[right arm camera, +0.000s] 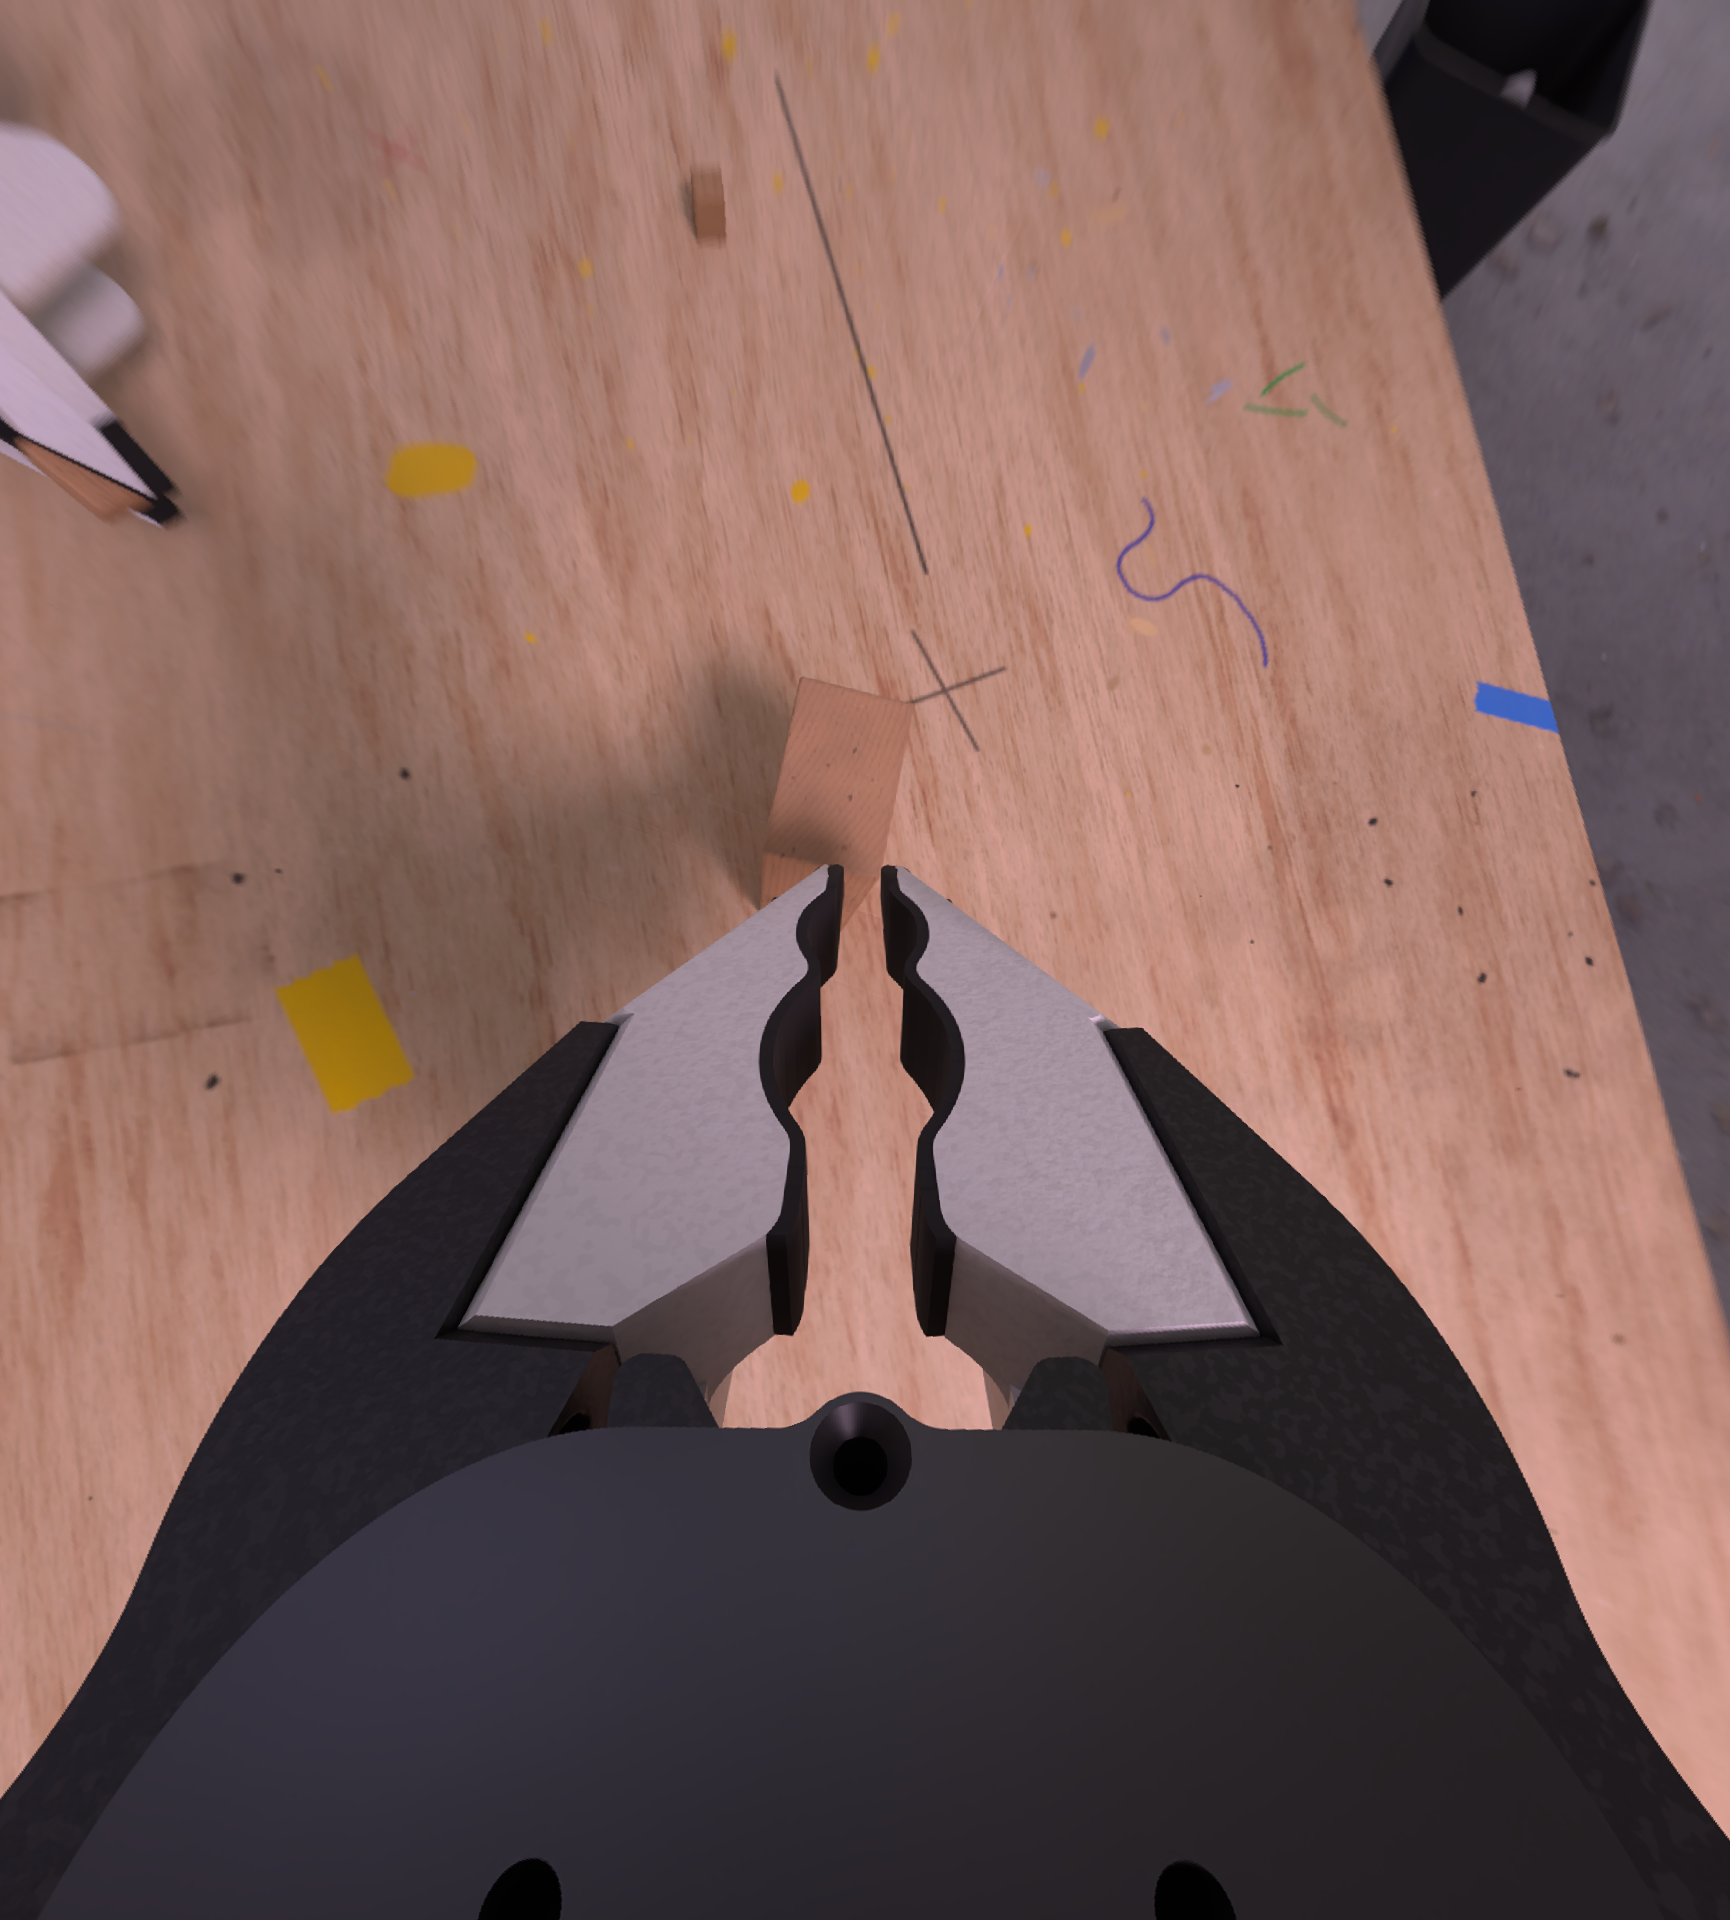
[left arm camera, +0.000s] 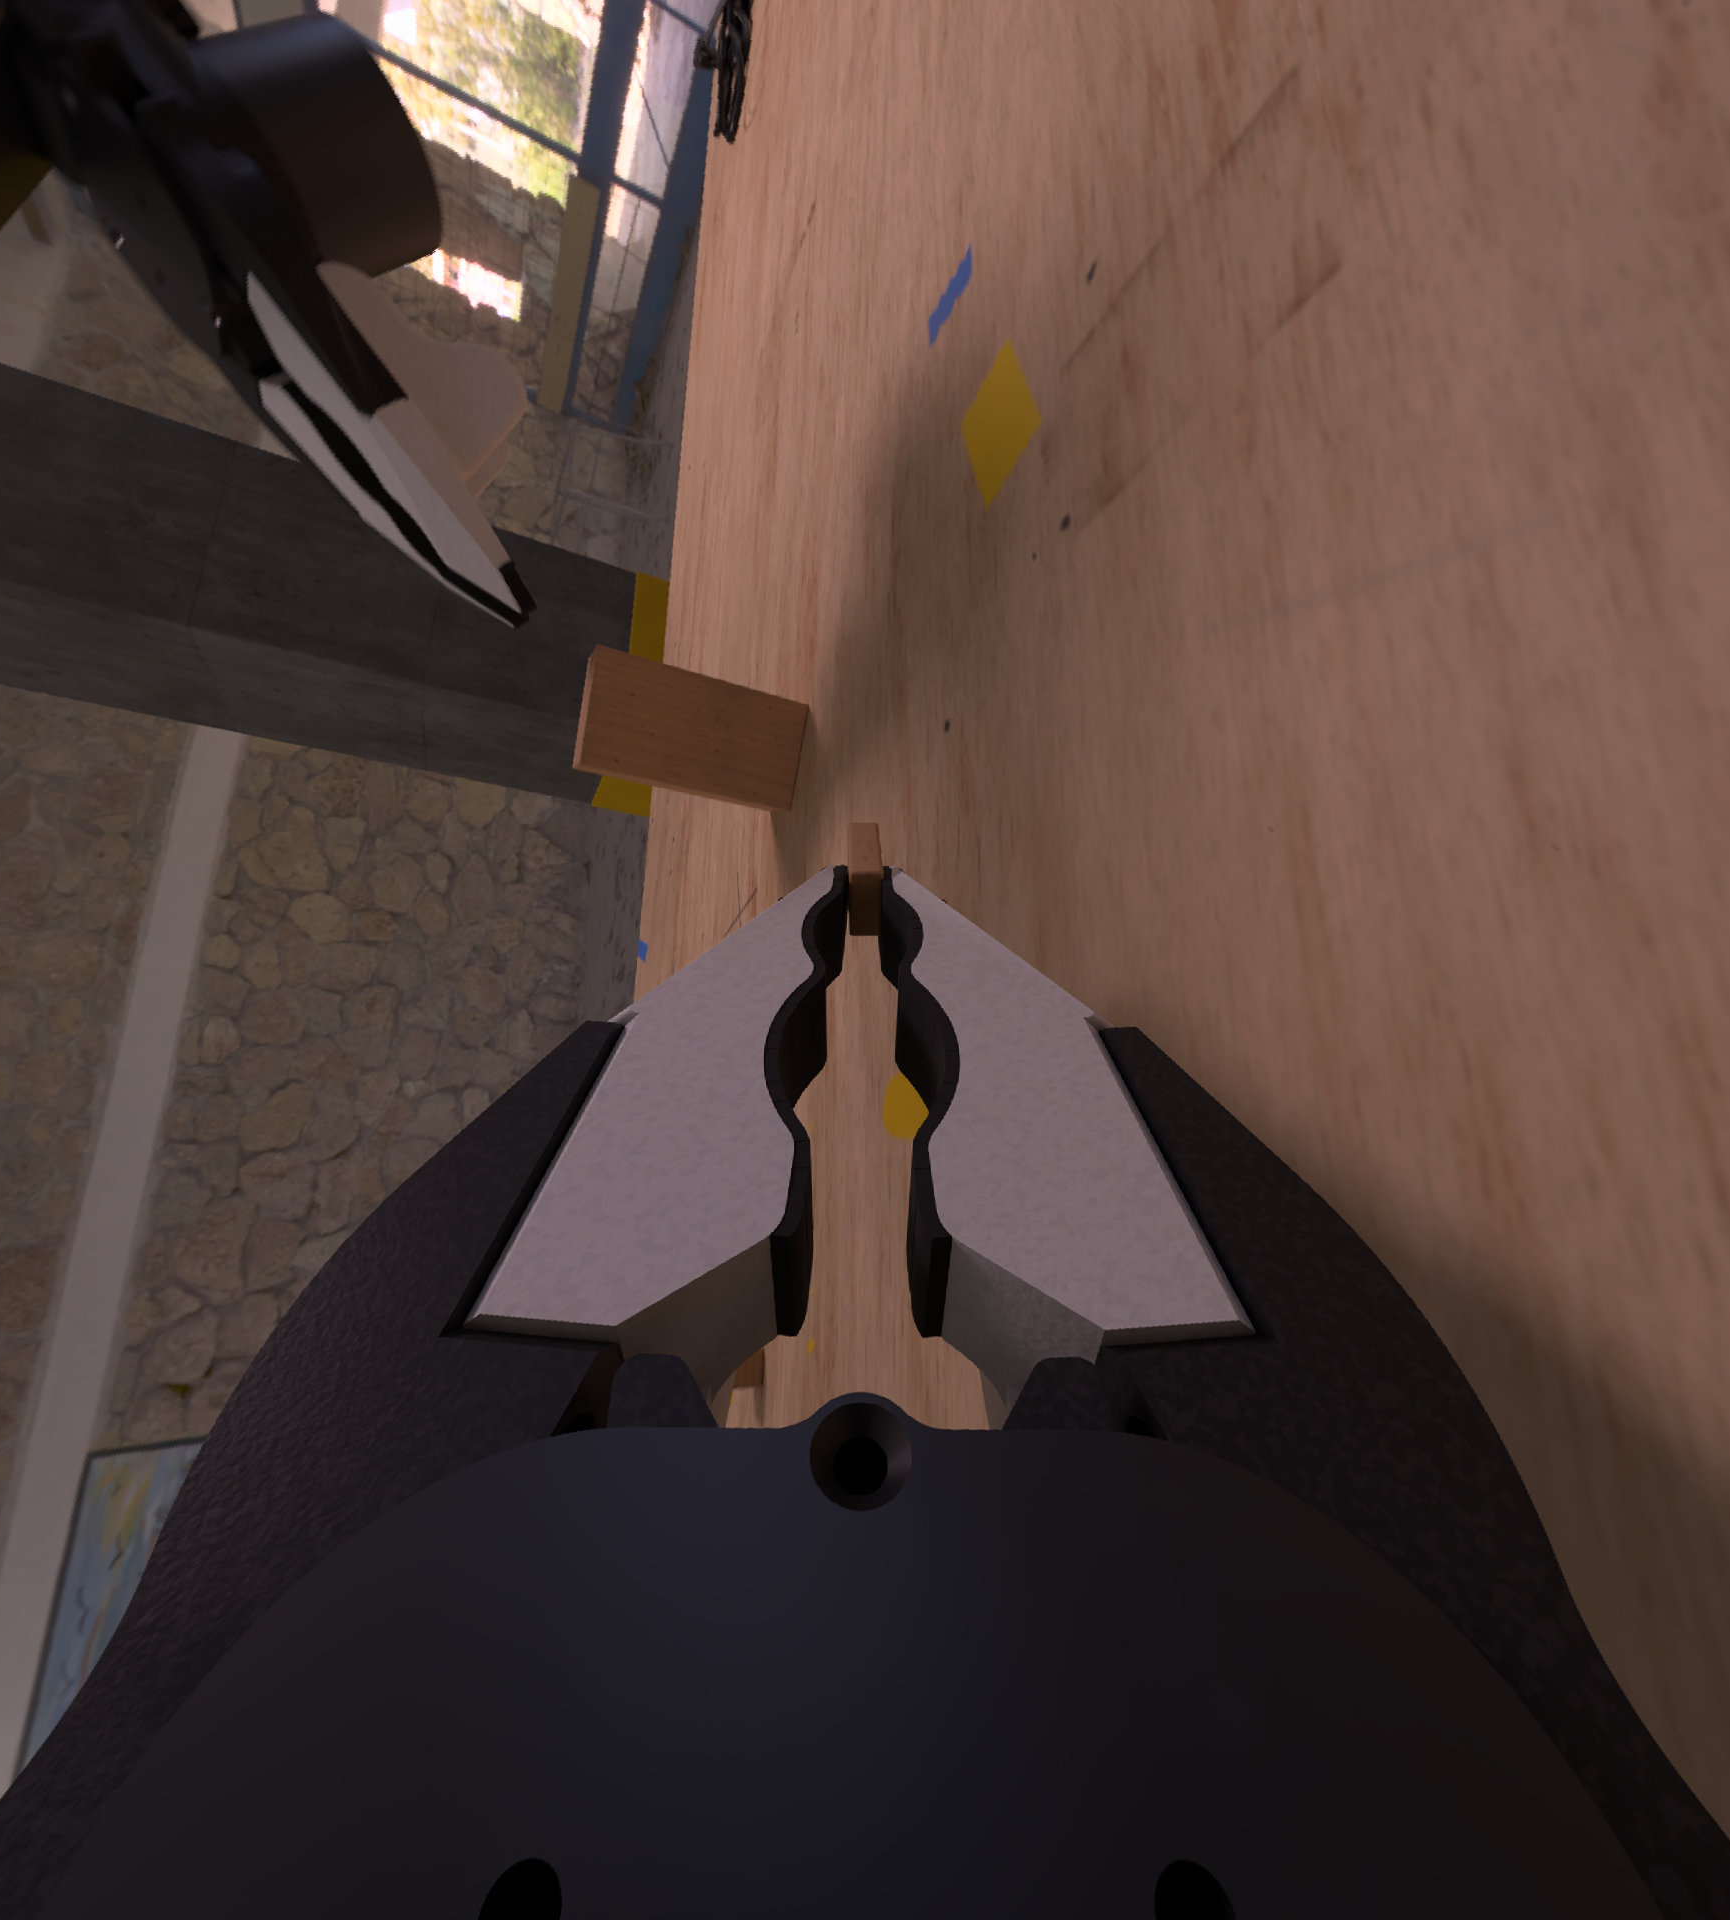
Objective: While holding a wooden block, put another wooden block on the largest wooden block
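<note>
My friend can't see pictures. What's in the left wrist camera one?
The left gripper pinches a small wooden block at its fingertips, beside a wooden table. Ahead, a bigger wooden block sits on the table, and the right gripper is above it.

wooden tabletop (right arm camera: 1204, 935), paint-flecked and scratched | yellow tape rectangle (right arm camera: 345, 1032) near left edge of right wrist view | yellow oval blob (right arm camera: 431, 469) | blue tape strip (right arm camera: 1515, 709) at table's edge | blue squiggle (right arm camera: 1193, 584) | pencilled cross (right arm camera: 956, 688) | green strokes (right arm camera: 1292, 400) | grey floor (right arm camera: 1692, 520) | stone wall (left arm camera: 321, 987) | windows (left arm camera: 528, 156)
</note>
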